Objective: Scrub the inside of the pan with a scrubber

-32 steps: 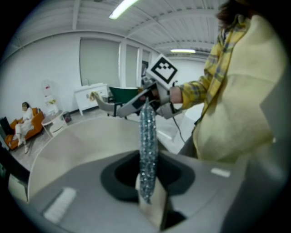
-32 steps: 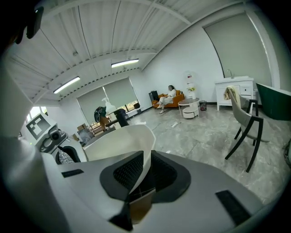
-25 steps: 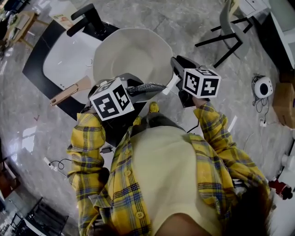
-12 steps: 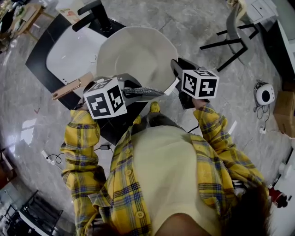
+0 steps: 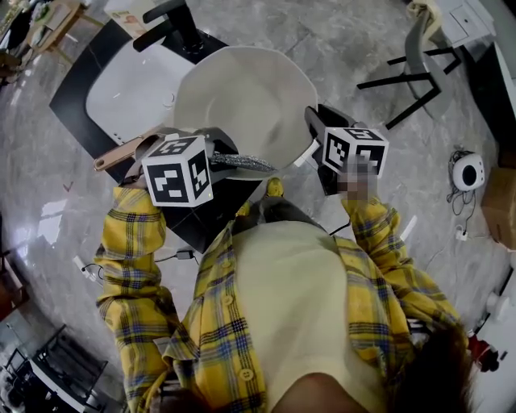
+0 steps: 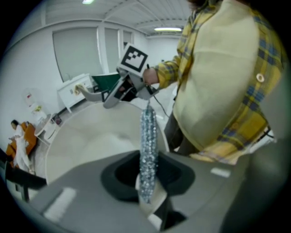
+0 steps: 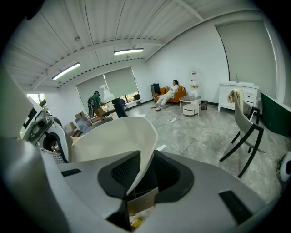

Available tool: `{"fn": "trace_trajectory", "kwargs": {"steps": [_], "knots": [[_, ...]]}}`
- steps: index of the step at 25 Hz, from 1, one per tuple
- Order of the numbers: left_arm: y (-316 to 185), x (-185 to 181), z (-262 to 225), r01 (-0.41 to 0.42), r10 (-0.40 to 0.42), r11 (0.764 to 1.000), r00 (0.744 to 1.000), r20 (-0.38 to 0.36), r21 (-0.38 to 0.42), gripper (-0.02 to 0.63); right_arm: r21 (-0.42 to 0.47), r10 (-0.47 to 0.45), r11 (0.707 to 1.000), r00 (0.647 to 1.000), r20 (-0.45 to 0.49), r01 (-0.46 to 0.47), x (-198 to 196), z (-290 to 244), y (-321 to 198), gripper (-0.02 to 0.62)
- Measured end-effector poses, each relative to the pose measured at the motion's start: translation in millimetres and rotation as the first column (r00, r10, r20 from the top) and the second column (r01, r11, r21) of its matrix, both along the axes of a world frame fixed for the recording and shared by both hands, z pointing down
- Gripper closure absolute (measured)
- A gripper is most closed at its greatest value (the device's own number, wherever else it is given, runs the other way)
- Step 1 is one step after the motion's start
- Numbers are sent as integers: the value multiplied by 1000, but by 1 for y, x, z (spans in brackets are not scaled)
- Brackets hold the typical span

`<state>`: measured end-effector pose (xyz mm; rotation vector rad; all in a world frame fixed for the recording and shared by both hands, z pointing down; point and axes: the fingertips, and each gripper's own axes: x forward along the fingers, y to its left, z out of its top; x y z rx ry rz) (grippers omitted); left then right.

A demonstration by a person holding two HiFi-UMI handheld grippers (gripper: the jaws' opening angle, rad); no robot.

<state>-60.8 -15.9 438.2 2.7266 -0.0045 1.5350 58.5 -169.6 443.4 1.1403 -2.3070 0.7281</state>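
**Pan held at the sink, scrubber at its rim**

A grey marbled floor [image 5: 339,32] runs all round. On it stands a black table [image 5: 71,85] with a white sink [image 5: 129,89] set into it and a black faucet [image 5: 173,20] at the far edge. The person, in a yellow checked shirt [image 5: 371,282], stands at the table's near edge.

The cream pan [image 5: 242,97] is wide and many-sided. It hangs over the table's right part and covers the sink's right side. Its copper-coloured handle [image 5: 121,152] points left along the sink's near edge.

Off to the right a black-legged chair [image 5: 419,56] stands well apart from the table. Nearer the person are a cardboard box [image 5: 500,193] and a small round white device [image 5: 468,171] on the floor. Across the room someone sits on an orange sofa [image 7: 166,98].

Each gripper carries a cube of black-and-white square markers, one on the left [image 5: 177,171] and one on the right [image 5: 355,150]; they are patterns, not words.

The right claw [image 7: 138,182] is pinched on the pan's near right rim, the thin wall running up between its black pads. The left claw [image 6: 148,193] is pressed onto a glittery silver scrubber [image 6: 148,145], seen edge-on, which juts out along the pan's near rim. I cannot tell whether it touches the inside.
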Motion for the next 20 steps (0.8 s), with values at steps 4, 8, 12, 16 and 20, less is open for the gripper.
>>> {"fn": "trace_trajectory", "kwargs": {"steps": [4,8,12,16,20], "knots": [[-1,-11,3,-39,38,999,998,55,15,522,-4,-4,1000,1000,11,4,-1,0,0,532],[0,-19,6,-104,99,994,988,116,41,522,-8,-8,1000,1000,14,8,-1,0,0,532],[4,-24,10,-200,184,977,964,191,68,522,-6,-14,1000,1000,19,14,-1,-1,1,532],[2,-30,13,-260,235,962,941,244,77,522,-5,-20,1000,1000,18,20,-1,0,1,532],[-1,-41,14,-318,282,945,911,302,76,522,-5,-22,1000,1000,21,22,-1,0,0,531]]}}
